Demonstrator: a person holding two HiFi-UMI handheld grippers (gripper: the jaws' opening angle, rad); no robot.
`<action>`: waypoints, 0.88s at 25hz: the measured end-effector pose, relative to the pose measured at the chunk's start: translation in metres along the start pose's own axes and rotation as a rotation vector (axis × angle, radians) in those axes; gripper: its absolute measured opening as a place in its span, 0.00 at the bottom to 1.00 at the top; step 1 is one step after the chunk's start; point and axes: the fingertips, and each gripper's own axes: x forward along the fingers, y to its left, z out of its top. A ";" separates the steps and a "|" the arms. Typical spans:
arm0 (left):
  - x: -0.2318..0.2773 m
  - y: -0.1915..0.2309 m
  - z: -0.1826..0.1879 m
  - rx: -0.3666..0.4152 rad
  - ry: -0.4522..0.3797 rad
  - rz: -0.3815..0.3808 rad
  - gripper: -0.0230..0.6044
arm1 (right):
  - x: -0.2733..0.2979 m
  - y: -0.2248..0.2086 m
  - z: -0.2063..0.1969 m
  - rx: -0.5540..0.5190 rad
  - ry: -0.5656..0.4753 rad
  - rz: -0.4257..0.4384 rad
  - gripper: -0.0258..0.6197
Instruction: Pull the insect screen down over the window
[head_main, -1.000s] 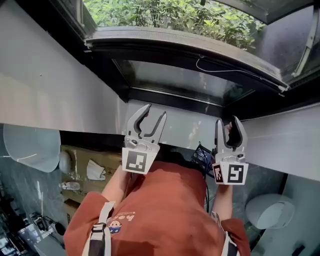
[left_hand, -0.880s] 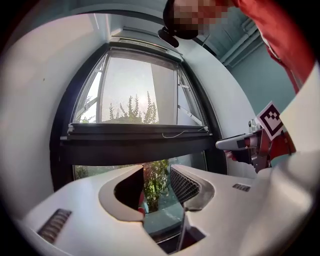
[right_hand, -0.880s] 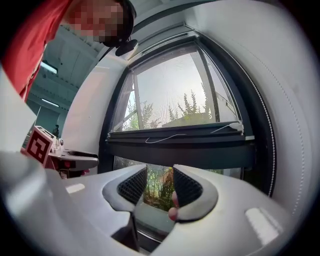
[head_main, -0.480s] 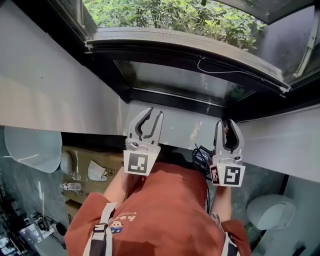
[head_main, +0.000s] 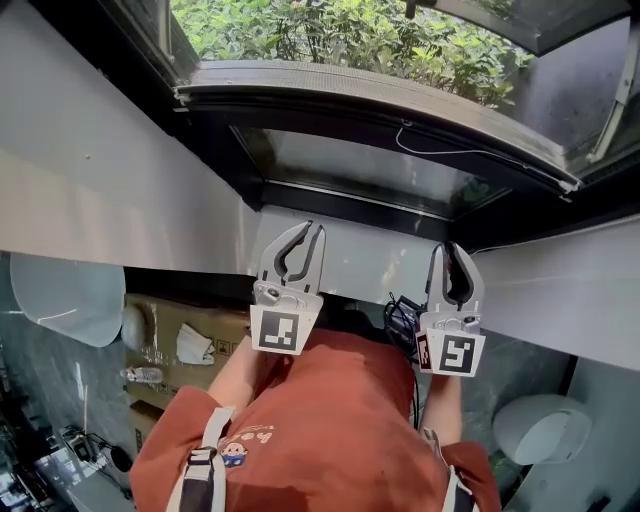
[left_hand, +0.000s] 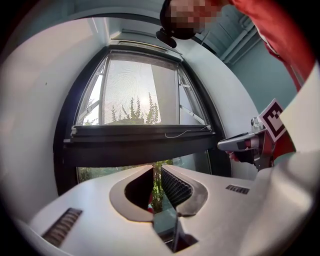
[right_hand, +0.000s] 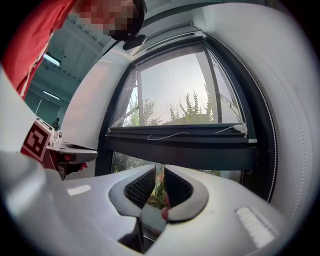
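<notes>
A dark, slim bottom bar of the insect screen (left_hand: 140, 142) runs level from side to side across the black-framed window (left_hand: 67, 125), about halfway down the opening. Above the bar hangs fine grey mesh (left_hand: 137, 90), and a thin white cord (left_hand: 182, 133) lies along the bar's top edge. Green shrubs (head_main: 350, 35) show below it. The left gripper (head_main: 308, 232) and right gripper (head_main: 451, 250) point at the window, clear of the bar. Each pair of fingers has just been closing to a narrow slit, with nothing between them.

A cardboard box (head_main: 160, 318) on the floor (head_main: 40, 400) carries a white mask (head_main: 190, 343).
</notes>
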 end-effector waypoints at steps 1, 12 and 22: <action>0.000 0.000 0.000 -0.002 0.001 0.001 0.11 | 0.000 0.000 0.000 -0.003 -0.001 0.000 0.14; 0.003 0.000 0.000 -0.010 -0.005 -0.001 0.05 | 0.001 -0.002 -0.002 -0.029 -0.004 -0.015 0.05; 0.000 0.000 0.000 0.031 0.000 -0.008 0.04 | -0.001 -0.008 0.003 -0.021 -0.014 -0.031 0.05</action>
